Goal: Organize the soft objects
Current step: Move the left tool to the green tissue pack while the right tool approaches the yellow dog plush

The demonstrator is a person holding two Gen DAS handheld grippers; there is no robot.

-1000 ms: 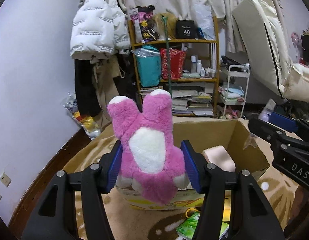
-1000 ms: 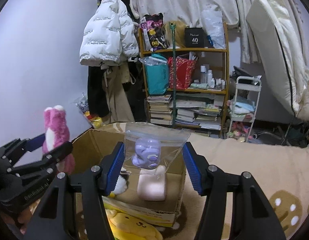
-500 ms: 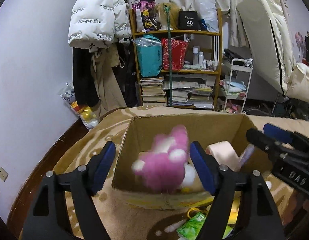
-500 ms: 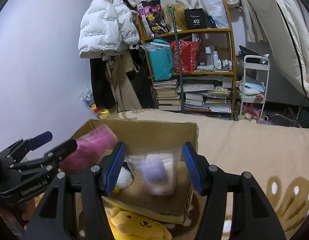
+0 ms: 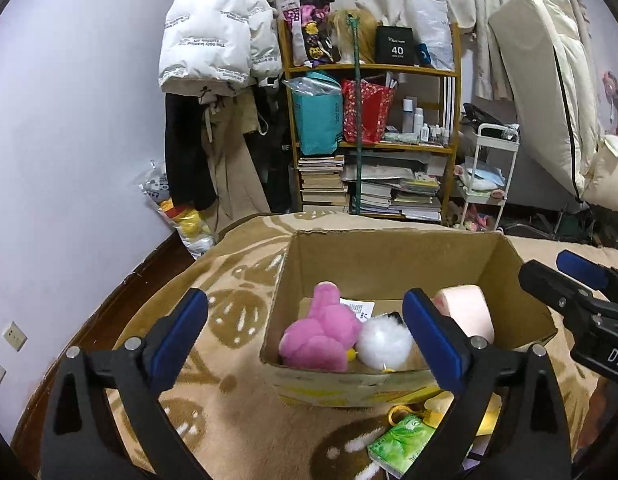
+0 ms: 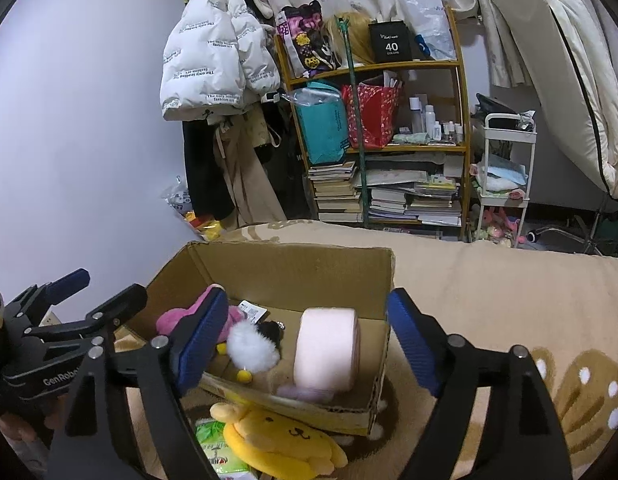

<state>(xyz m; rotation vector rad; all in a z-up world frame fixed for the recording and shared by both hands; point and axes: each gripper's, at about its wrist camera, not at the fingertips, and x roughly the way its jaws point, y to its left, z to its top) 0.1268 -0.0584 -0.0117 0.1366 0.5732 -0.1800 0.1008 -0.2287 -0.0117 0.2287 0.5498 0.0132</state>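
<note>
**Cardboard box, soft items deposited; both grippers empty**

Pink plush toy (image 5: 323,338): lies on its side on the floor of the cardboard box (image 5: 389,256), at the near-left corner, likely where it fell when let go. It sits beyond and below the left gripper (image 5: 305,330), touching neither pad; the jaws are opening wide with nothing between them.

Purple toy in a clear bag (image 6: 305,392): only partly seen, against the box's near wall, just beside the pale pink roll (image 6: 327,354). The right gripper (image 6: 307,344) hangs above it, jaws opening, nothing pinched.

White pom-pom (image 5: 385,344): between plush and roll.

Outside the box, at its near wall on the patterned blanket (image 5: 229,308): yellow plush (image 6: 281,438) and green tissue pack (image 5: 401,442), judged not yet sorted.
</note>
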